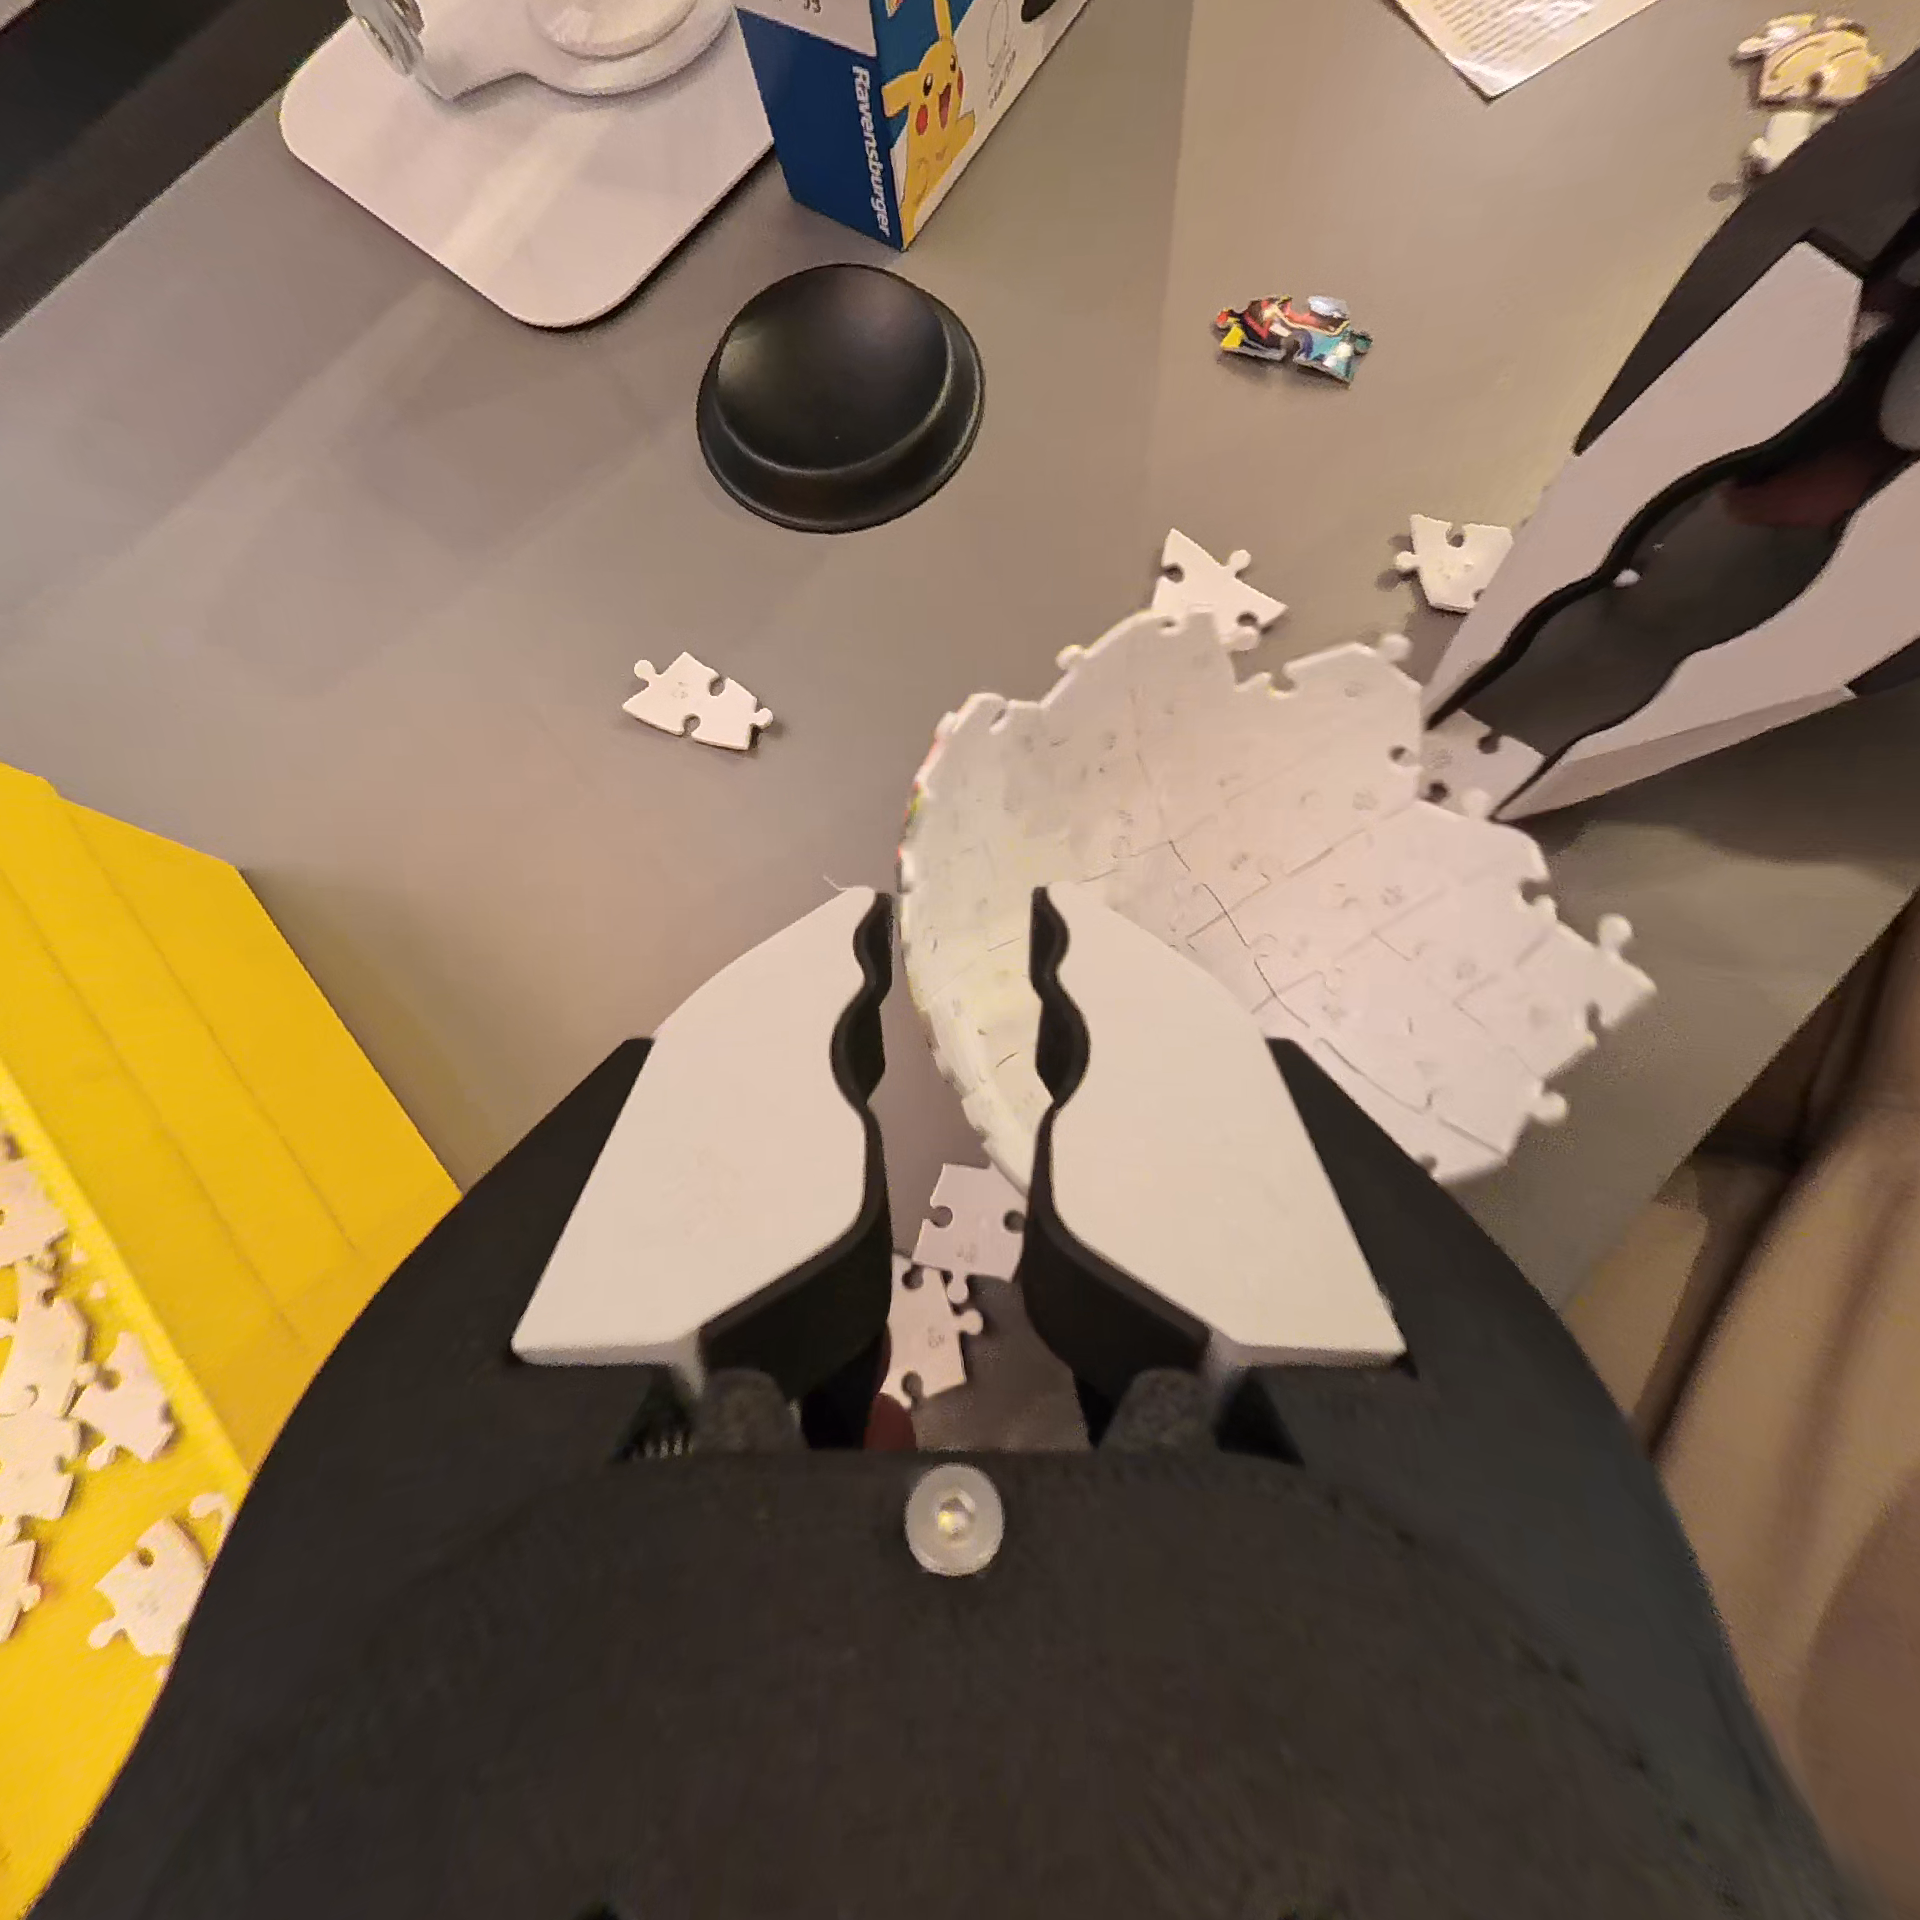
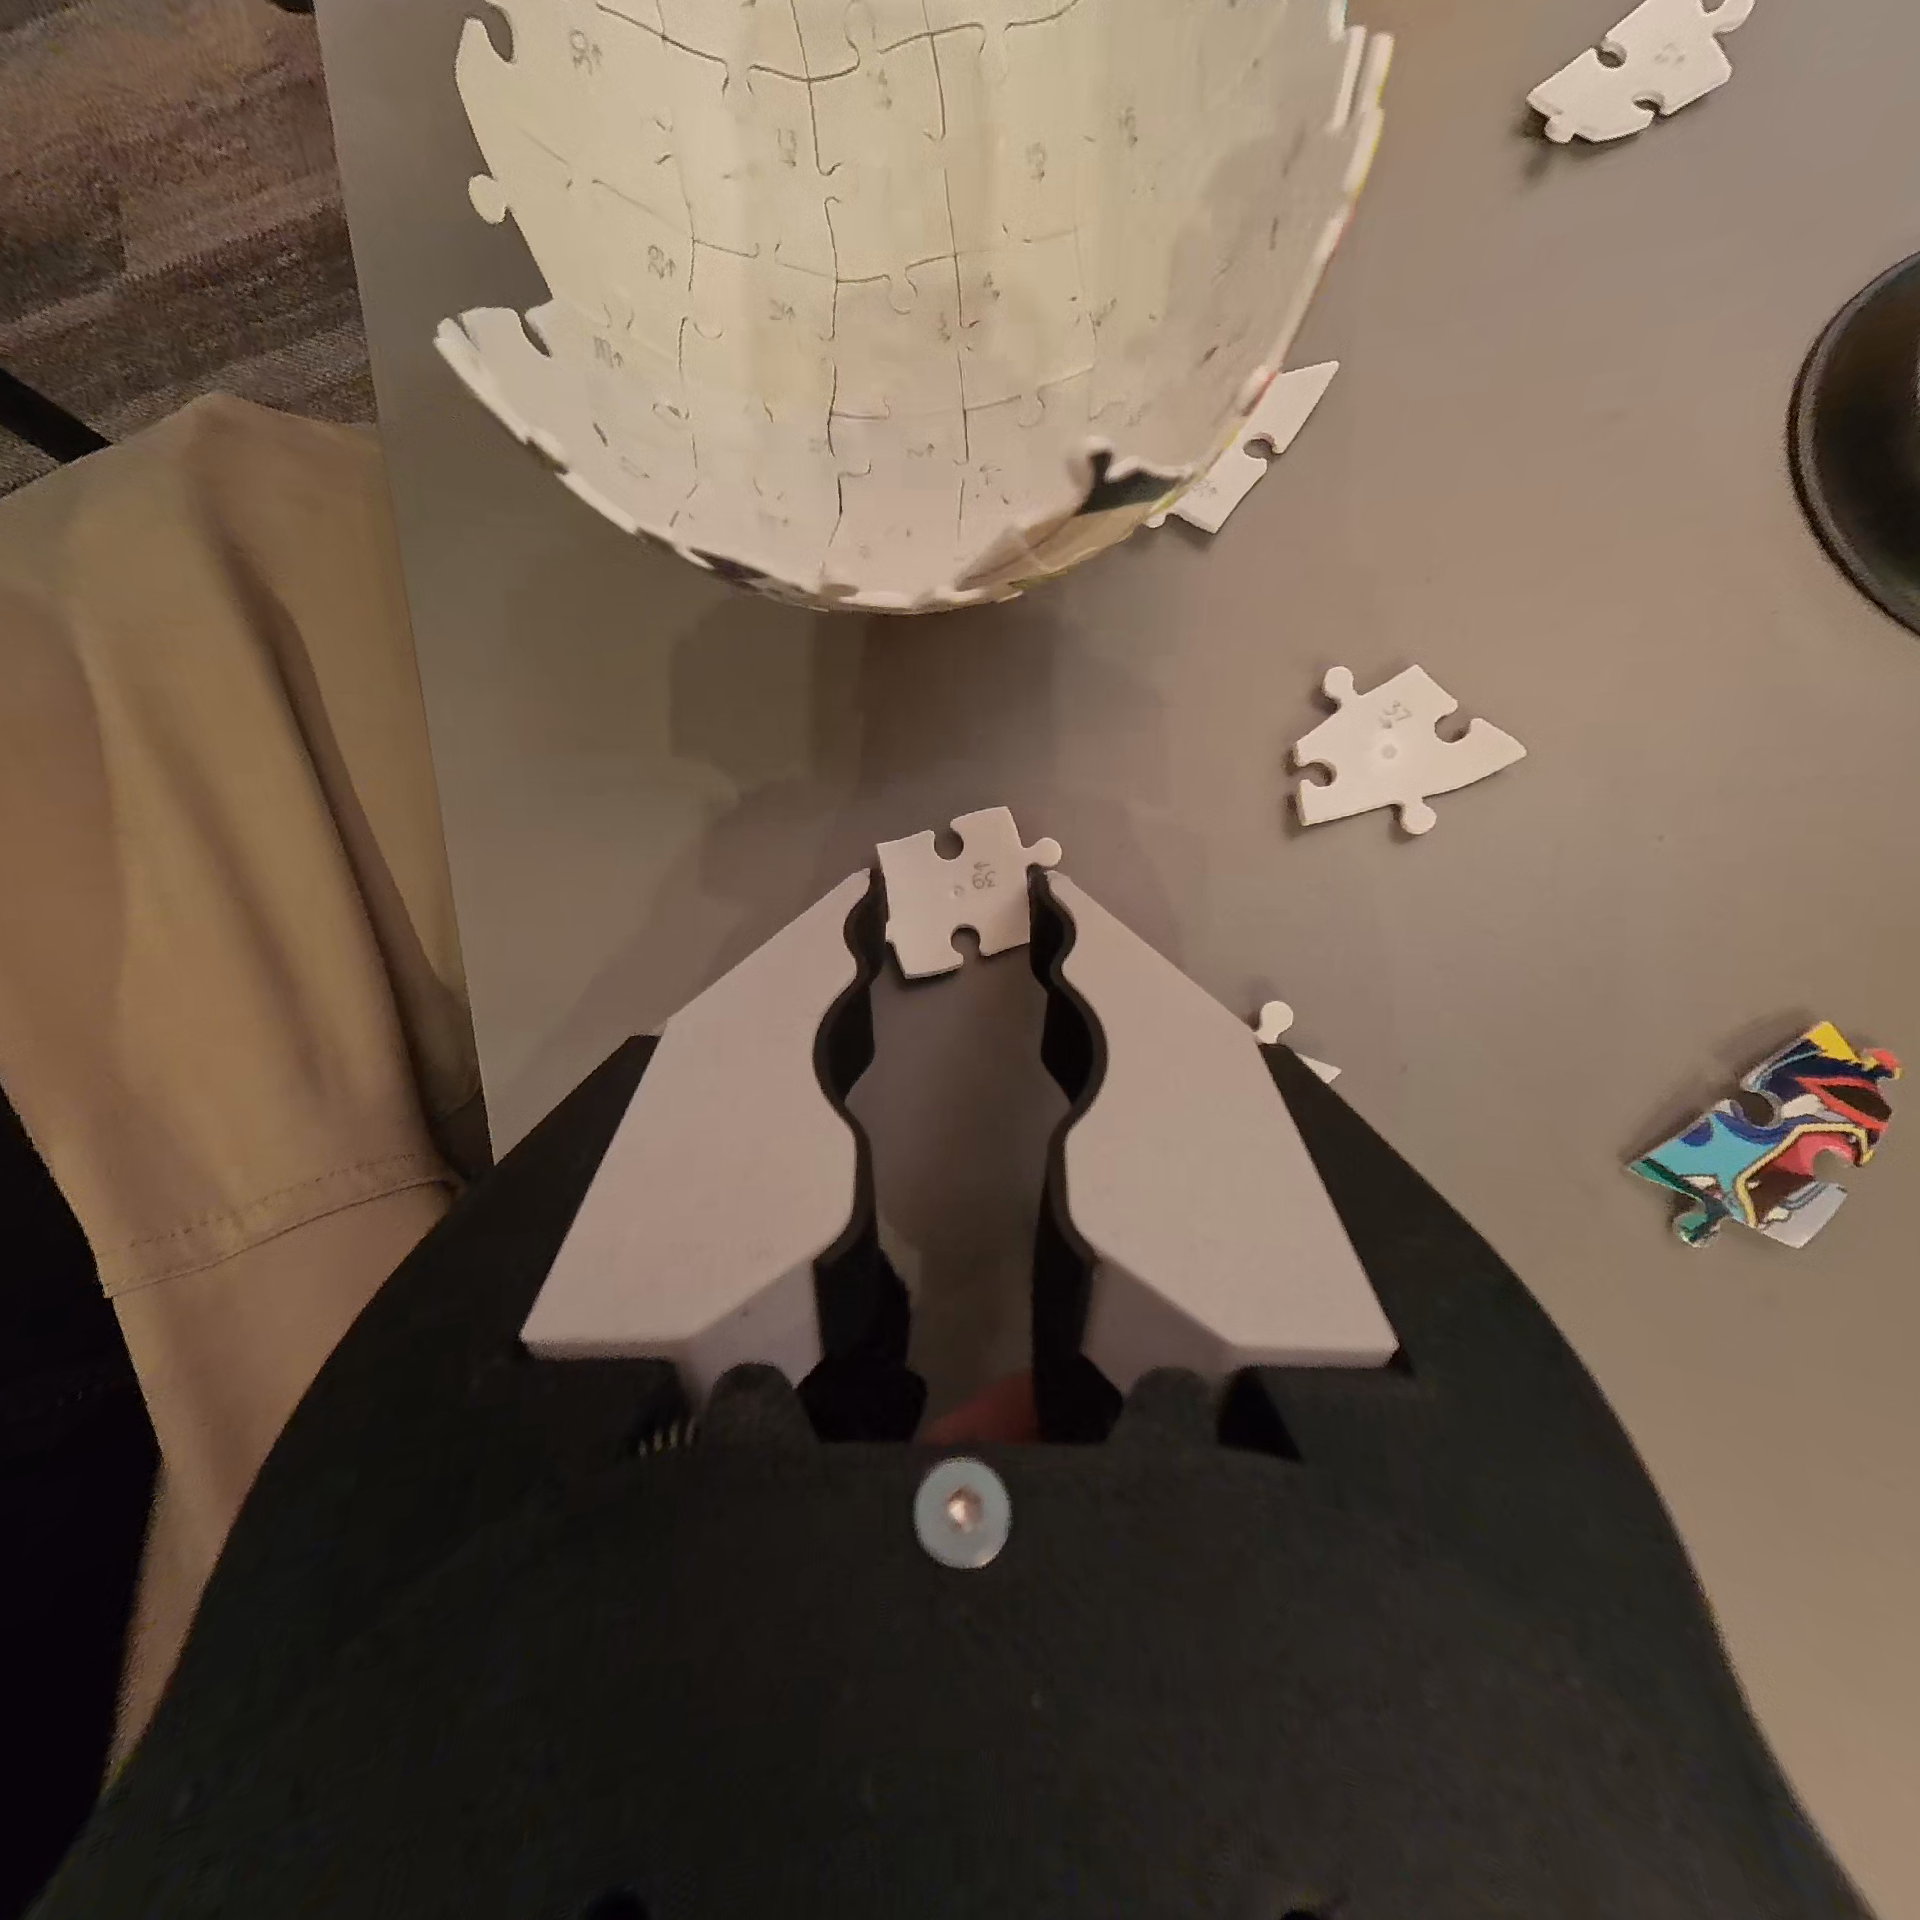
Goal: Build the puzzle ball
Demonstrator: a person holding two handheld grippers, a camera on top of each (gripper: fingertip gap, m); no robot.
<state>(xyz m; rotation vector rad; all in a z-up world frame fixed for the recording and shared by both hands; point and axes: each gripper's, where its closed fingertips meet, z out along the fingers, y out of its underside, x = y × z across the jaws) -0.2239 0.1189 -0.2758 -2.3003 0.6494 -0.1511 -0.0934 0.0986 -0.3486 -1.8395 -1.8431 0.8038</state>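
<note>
Gripping the rim of the half-built puzzle ball shell [image 1: 1247, 883] with the left gripper [image 1: 961, 914], at centre right of the left wrist view; shell wall passing between the two fingers, white inner face turned up. Clenching a single white puzzle piece [image 2: 956, 894] at the fingertips of the right gripper [image 2: 951, 883], in the middle of the right wrist view, just below the shell [image 2: 883, 291] filling the top of that frame, the two apart. Lying loose on the grey table [image 1: 416, 623]: a white piece pair [image 1: 696, 715] at centre left, a colourful printed piece [image 1: 1294, 338] toward upper right, two more white pieces [image 1: 951, 1278] under the left fingers. Sitting at upper centre, a black round stand [image 1: 840, 400]; behind it a blue puzzle box [image 1: 904, 104]. Showing at lower left, a yellow tray [image 1: 125, 1143] with more white pieces.
</note>
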